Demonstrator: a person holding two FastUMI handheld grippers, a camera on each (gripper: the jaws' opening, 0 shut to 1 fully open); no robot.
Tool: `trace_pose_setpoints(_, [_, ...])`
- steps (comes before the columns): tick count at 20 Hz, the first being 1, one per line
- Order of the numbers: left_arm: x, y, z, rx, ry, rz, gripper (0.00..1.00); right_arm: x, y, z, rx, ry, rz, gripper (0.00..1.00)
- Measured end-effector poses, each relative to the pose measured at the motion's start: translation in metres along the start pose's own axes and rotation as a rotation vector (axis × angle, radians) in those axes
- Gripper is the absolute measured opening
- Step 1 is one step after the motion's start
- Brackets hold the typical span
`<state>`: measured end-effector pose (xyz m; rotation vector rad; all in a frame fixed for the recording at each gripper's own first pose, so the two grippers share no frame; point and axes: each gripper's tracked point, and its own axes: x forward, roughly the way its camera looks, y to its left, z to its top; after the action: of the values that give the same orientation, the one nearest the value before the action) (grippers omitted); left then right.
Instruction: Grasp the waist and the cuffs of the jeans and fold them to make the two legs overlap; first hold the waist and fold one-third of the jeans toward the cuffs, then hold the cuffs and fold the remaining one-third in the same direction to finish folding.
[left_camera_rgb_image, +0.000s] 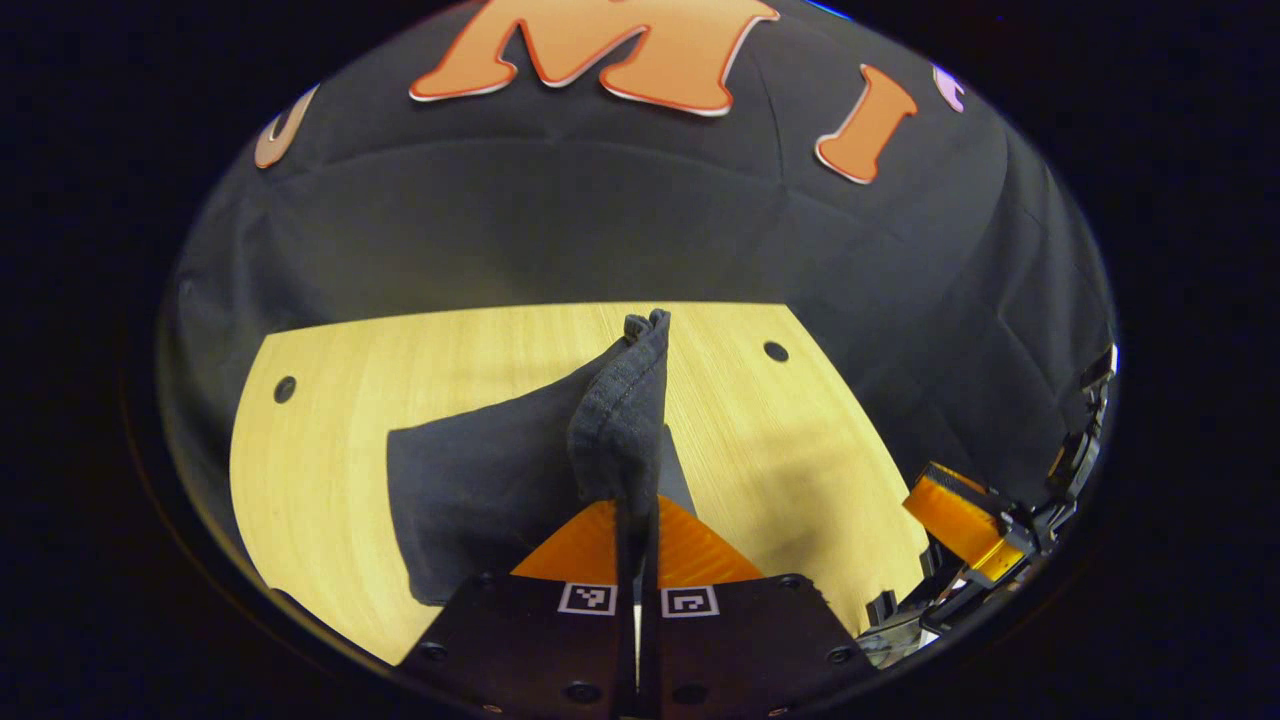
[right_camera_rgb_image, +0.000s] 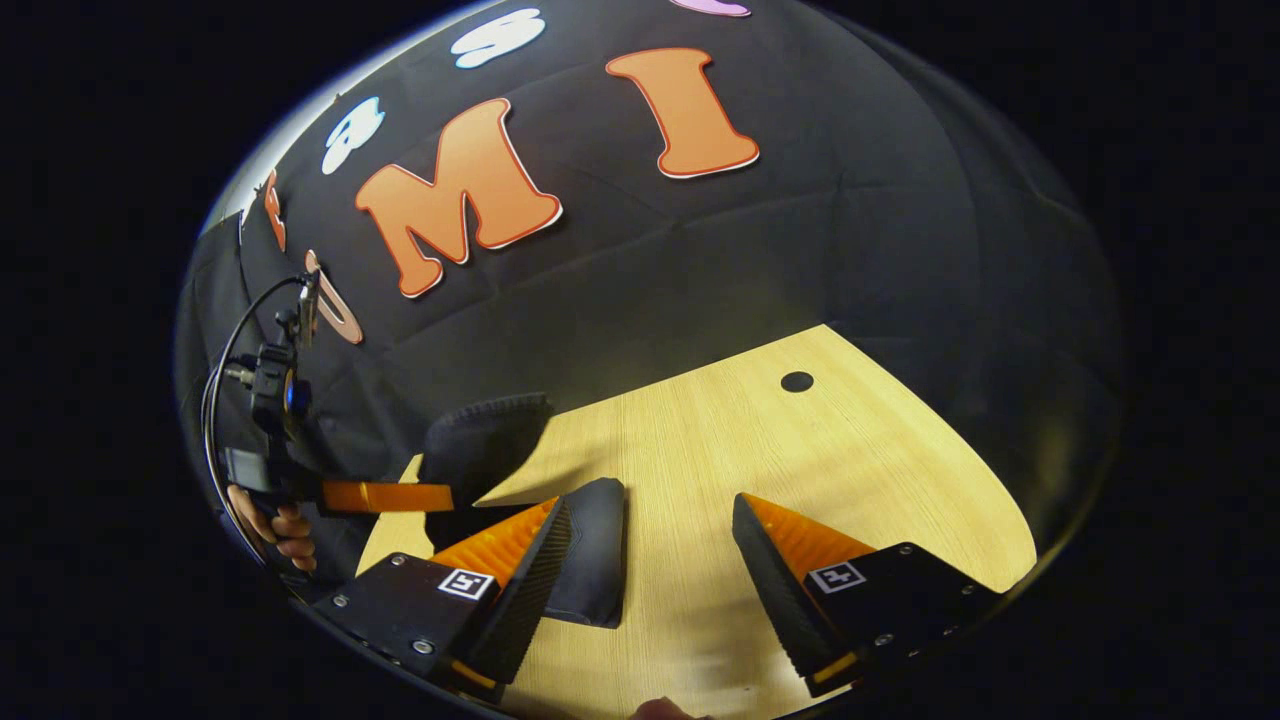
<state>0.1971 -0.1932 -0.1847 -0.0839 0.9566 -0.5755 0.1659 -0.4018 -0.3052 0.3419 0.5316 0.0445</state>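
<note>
The left gripper (left_camera_rgb_image: 637, 520) has its jaws closed on a thick bunch of the jeans (left_camera_rgb_image: 480, 500). The cloth stands up straight from between the jaws, and the rest of the jeans lies flat on the worktop (left_camera_rgb_image: 330, 400), to the left of the jaws and below them. The right gripper (right_camera_rgb_image: 650, 545) has its jaws wide apart and holds nothing. A folded corner of the jeans lies just beside its left jaw, touching or almost touching it; I cannot tell which.

I judge that a fold is in progress and that only one corner is held. To do this step well, the right gripper should move a little to its left, so that the corner comes between its jaws, and then close on all layers together. After that both grippers should lift together, at the same height, and carry the edge over the flat part. If one side is lower, the legs can slip apart and the fold can become crooked.
</note>
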Motion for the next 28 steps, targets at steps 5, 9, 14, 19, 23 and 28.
trace_pose_setpoints(5, [0.036,-0.023,-0.047,0.091,0.1,-0.009,0.02,0.004,-0.005,-0.006,-0.007,0.03,0.001,0.98])
trace_pose_setpoints(9, [0.046,-0.027,-0.068,0.153,0.129,0.004,0.02,0.003,-0.005,-0.011,-0.027,0.047,0.009,0.98])
trace_pose_setpoints(14, [0.03,-0.07,-0.086,0.11,0.14,-0.166,0.24,0.003,0.005,-0.009,-0.024,0.061,0.032,0.98])
trace_pose_setpoints(19, [-0.015,-0.036,-0.053,0.122,-0.029,-0.103,0.79,-0.018,0.022,0.012,-0.072,-0.022,0.017,0.98])
trace_pose_setpoints(23, [-0.075,-0.004,-0.02,0.118,-0.224,-0.041,0.87,-0.037,0.053,0.028,-0.098,-0.106,0.022,0.98])
trace_pose_setpoints(28, [-0.163,0.038,0.012,0.116,-0.482,0.08,0.98,-0.059,0.105,0.052,-0.177,-0.22,0.045,0.98])
